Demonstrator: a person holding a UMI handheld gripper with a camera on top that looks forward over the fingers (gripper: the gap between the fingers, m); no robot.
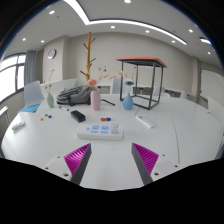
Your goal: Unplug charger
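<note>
- Nearest, at 6 o'clock: gripper [112, 160] spread wide, pinching nothing; magenta pads [78, 158] facing each other across bare white table [170, 140].
- Just beyond the fingers, at 12 o'clock from them: flat pale-blue tray-like thing [101, 129] with small dark spots on top; too small to identify.
- Slightly farther, at 11 o'clock: small black block [78, 116] lying on the table, possibly the charger; cannot tell for sure, nor whether plugged in.
- At 1 o'clock: small white oblong thing [144, 121] resting flat.
- Farther on, mid-table: pink bottle [96, 99] upright; blue vase [128, 101] to its 3 o'clock, apart from it; grey bag-like heap [72, 96] at its 9 o'clock.
- Beyond those, at 1 o'clock: black frame stand with red top [141, 62].
- Farthest, at 12 o'clock: wooden coat stand [89, 50] against the back wall.
</note>
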